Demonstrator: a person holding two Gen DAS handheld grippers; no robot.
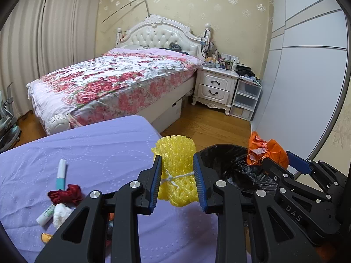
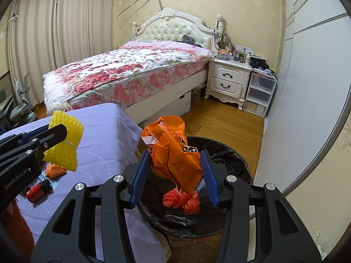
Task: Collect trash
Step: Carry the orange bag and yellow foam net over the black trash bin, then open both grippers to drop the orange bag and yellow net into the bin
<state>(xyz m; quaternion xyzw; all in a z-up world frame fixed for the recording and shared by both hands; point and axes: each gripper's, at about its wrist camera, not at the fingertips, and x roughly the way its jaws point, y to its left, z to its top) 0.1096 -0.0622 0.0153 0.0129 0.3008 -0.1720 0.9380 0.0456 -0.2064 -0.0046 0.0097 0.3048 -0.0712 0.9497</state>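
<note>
The right gripper [image 2: 174, 173] grips the orange plastic bag [image 2: 173, 146] directly above the black-lined bin [image 2: 232, 155]. The left gripper [image 1: 177, 182] grips the yellow foam net [image 1: 175, 168] above the table, with the bin to its right.

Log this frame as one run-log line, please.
left gripper: shut on yellow foam net, above purple sheet | right gripper: orange plastic bag between fingers, over trash bin

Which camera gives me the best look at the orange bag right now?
Right wrist: the orange bag fills mid-frame between the right gripper fingers, above the bin. The left wrist view shows only its top, behind the gripper's body.
</note>
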